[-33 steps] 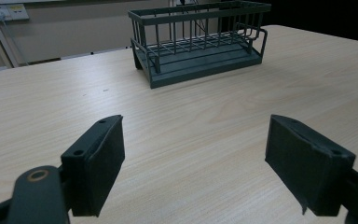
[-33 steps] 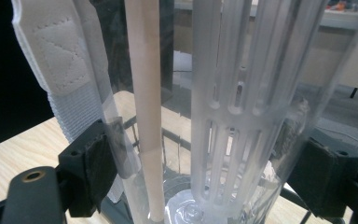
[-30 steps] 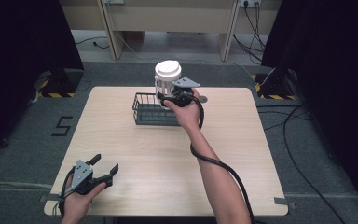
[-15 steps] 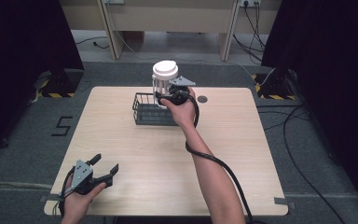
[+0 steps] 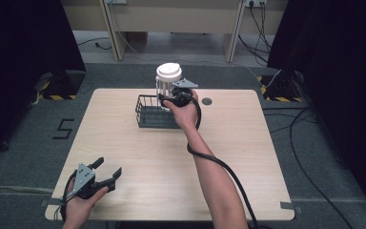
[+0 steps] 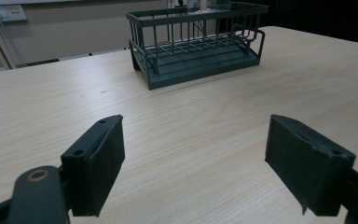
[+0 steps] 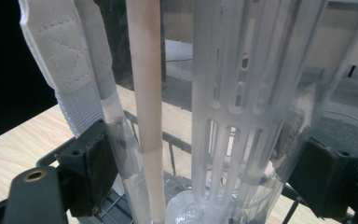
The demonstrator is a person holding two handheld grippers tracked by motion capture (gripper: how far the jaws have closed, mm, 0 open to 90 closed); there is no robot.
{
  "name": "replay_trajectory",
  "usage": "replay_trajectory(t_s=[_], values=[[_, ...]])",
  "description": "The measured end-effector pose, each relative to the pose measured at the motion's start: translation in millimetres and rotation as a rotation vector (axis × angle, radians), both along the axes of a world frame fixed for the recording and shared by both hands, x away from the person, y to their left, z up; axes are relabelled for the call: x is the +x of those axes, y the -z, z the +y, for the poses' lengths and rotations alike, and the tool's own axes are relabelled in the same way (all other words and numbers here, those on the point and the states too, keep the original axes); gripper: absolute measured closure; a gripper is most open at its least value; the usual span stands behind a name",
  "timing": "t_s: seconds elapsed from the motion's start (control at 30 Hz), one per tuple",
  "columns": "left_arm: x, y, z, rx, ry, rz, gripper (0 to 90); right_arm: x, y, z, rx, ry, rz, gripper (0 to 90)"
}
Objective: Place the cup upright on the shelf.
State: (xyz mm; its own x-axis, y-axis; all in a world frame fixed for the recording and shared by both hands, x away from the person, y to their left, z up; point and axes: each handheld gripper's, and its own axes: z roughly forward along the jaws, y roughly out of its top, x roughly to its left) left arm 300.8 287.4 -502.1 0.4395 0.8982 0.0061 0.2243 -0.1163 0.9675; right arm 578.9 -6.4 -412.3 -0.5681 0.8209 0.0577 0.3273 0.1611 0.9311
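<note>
The right tool [image 5: 167, 98] is clamped on a clear bottle [image 5: 167, 86] with a white lid, holding it upright above the far right end of the dark wire basket [image 5: 153, 114] at the far side of the worktop [image 5: 248, 157]. The left tool [image 5: 106, 171] rests at the near left corner, jaws spread wide and holding nothing.

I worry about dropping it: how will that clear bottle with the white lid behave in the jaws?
The clear bottle is tall and narrow with a broad white lid, so it probably tips easily once set down. Its smooth transparent wall looks slippery, though the right gripper clamps it from both sides. It appears to hold no liquid, so it is probably light.
</note>
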Motion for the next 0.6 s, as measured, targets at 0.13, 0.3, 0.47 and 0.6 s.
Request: replay_trajectory(t_s=[0.13,0.3,0.47,0.6], values=[[0.1,0.2,-0.1,-0.004,0.000,-0.001,19.1,2.4,4.0,1.0,-0.004,0.007,0.006,18.6],[0.0,0.0,0.3,0.000,0.002,0.001,19.1,6.1,11.1,1.2,-0.008,0.019,0.023,18.5],[0.2,0.2,0.4,-0.001,0.003,0.001,19.2,7.7,17.5,3.1,-0.017,0.022,0.041,18.5],[0.1,-0.1,0.3,-0.003,0.003,0.001,19.2,7.7,22.1,5.2,-0.020,0.023,0.054,18.4]])
